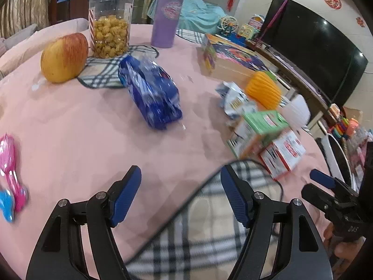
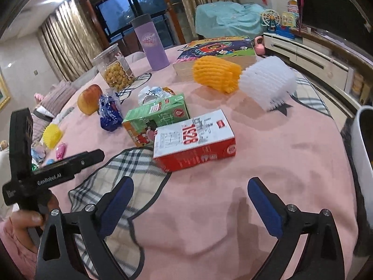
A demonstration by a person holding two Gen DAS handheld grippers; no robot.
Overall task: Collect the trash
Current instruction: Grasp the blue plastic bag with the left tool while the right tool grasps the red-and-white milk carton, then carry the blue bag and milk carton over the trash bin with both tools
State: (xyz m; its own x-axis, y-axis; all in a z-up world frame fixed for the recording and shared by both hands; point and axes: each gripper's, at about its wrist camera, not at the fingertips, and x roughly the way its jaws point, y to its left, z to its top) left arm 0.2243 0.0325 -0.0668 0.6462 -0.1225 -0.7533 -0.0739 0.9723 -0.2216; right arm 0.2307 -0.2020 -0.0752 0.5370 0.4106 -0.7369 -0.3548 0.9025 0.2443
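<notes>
Bare pink tablecloth (image 2: 268,163) lay open ahead of the right gripper (image 2: 190,200); the red carton (image 2: 194,140) blocked eleven o'clock, the white bin (image 2: 363,163) three o'clock.

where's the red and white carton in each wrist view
Left wrist: red and white carton lies right of centre, beside the green carton.
Right wrist: it lies at centre, ahead of the open tongs.
Shared landmark: the purple tumbler at the far side.

Pink tablecloth (image 2: 268,154), red-and-white carton (image 2: 194,143), green carton (image 2: 158,114), blue wrapper (image 1: 151,93), plaid mat (image 2: 126,170).
</notes>
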